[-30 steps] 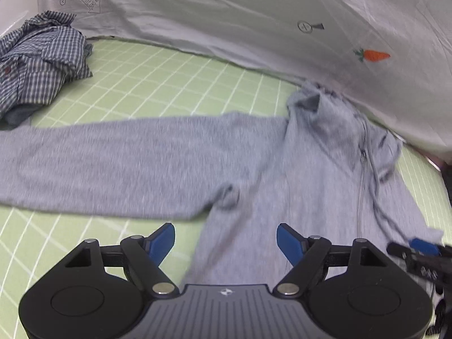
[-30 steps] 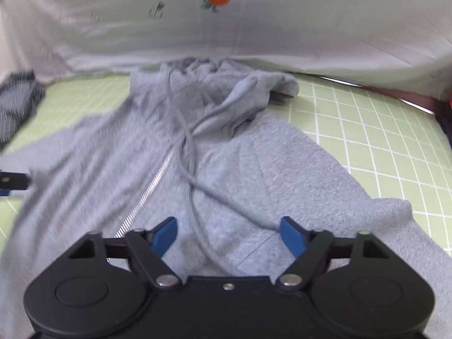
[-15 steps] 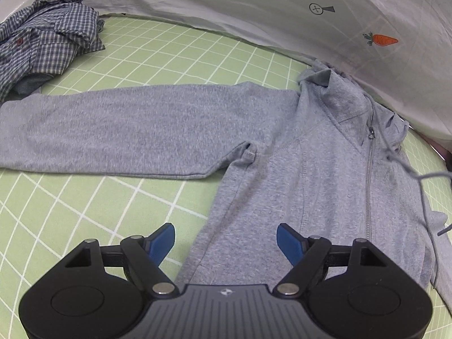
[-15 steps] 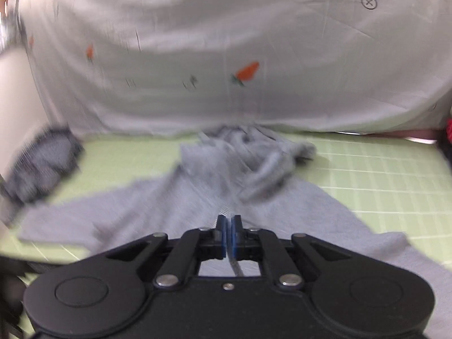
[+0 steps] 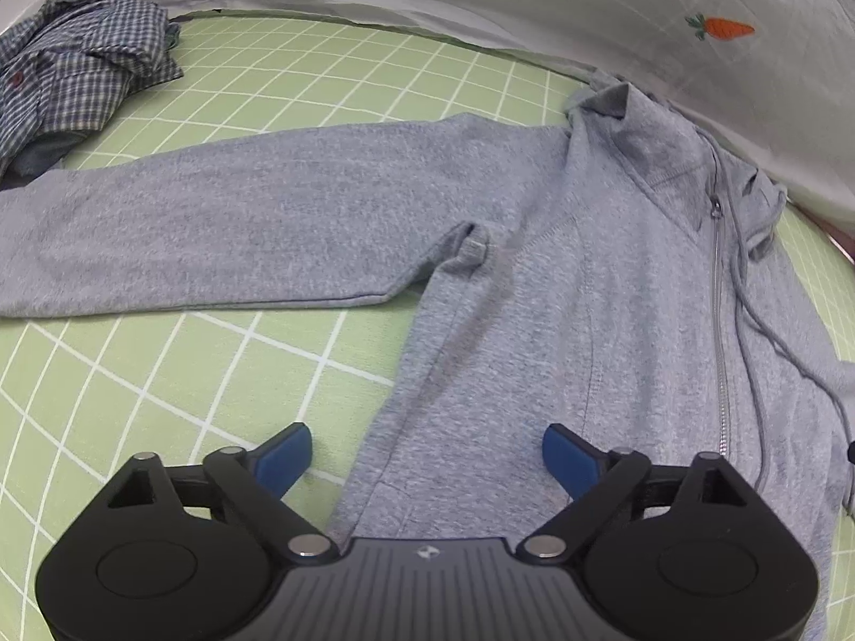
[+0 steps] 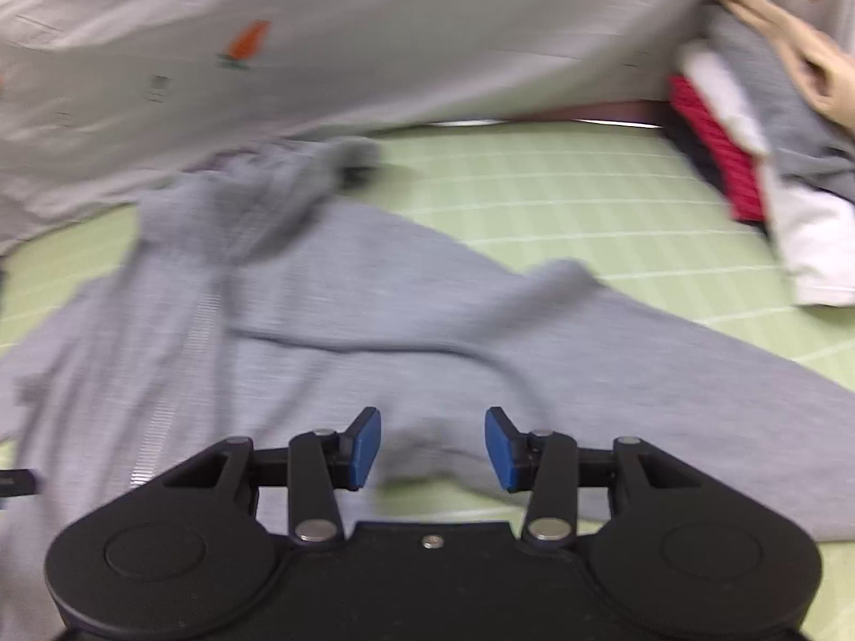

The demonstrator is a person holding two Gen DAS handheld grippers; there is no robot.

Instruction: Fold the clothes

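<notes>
A grey zip hoodie (image 5: pixel 534 278) lies face up on the green grid mat (image 5: pixel 160 374), one sleeve (image 5: pixel 214 224) stretched out to the left. My left gripper (image 5: pixel 426 454) is open and empty above the hoodie's lower left edge. In the blurred right wrist view the hoodie (image 6: pixel 374 310) spreads across the mat, its other sleeve (image 6: pixel 694 384) running to the right. My right gripper (image 6: pixel 433 446) is open and empty just above the hoodie's lower part. A drawstring (image 5: pixel 769 331) lies loose beside the zip.
A crumpled blue checked shirt (image 5: pixel 80 64) lies at the far left of the mat. A white printed sheet (image 5: pixel 534 0) hangs behind. A pile of red, white and grey clothes (image 6: pixel 748 160) sits at the far right, with a hand (image 6: pixel 812 69) on it.
My right gripper was shut on the drawstring half a second ago; it has opened, let go and swung right. The left gripper has come a little closer to the hoodie.
</notes>
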